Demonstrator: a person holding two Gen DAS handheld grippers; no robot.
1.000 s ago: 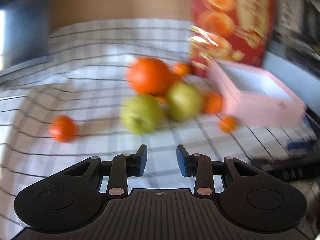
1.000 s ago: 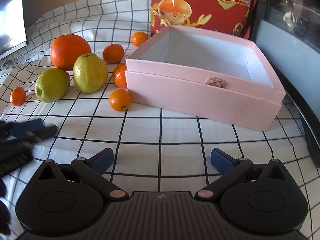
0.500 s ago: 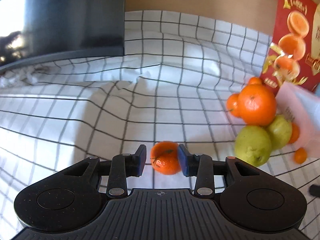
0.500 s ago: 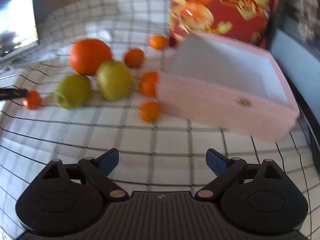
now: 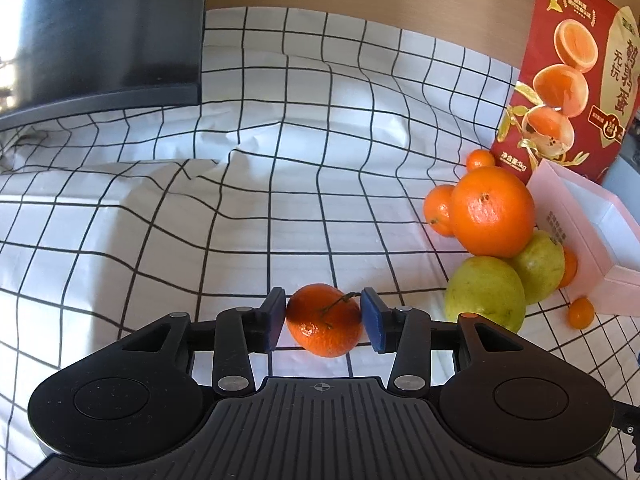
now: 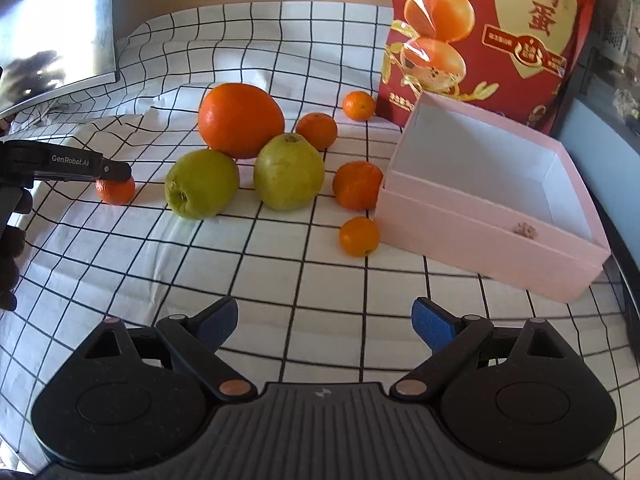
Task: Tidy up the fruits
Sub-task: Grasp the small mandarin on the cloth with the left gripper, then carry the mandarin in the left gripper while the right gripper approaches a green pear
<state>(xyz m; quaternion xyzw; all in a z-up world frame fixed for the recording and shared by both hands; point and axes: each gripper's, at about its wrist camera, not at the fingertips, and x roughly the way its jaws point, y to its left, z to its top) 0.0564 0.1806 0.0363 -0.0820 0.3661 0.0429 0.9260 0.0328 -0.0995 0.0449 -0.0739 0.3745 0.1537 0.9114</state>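
A small stemmed mandarin (image 5: 325, 320) lies on the checked cloth between the blue pads of my left gripper (image 5: 323, 309). The jaws are opening and the pads flank the fruit closely without squeezing it. From the right wrist view, the left gripper (image 6: 116, 171) covers the same mandarin (image 6: 115, 191) at far left. A large orange (image 6: 240, 120), two green fruits (image 6: 202, 183) (image 6: 289, 172) and several small mandarins sit beside the open pink box (image 6: 480, 232). My right gripper (image 6: 325, 320) stands wide open over bare cloth.
A red printed bag (image 6: 480, 20) stands behind the box. A dark screen (image 5: 100, 28) sits at the back left on the rumpled cloth (image 5: 280, 200). A gloved hand (image 6: 10, 240) shows at the left edge. A dark ledge runs along the right side.
My left gripper swung left from the fruit pile to the lone mandarin, which now sits between its widening jaws. My right gripper drew back and up slightly, its jaws a little narrower.
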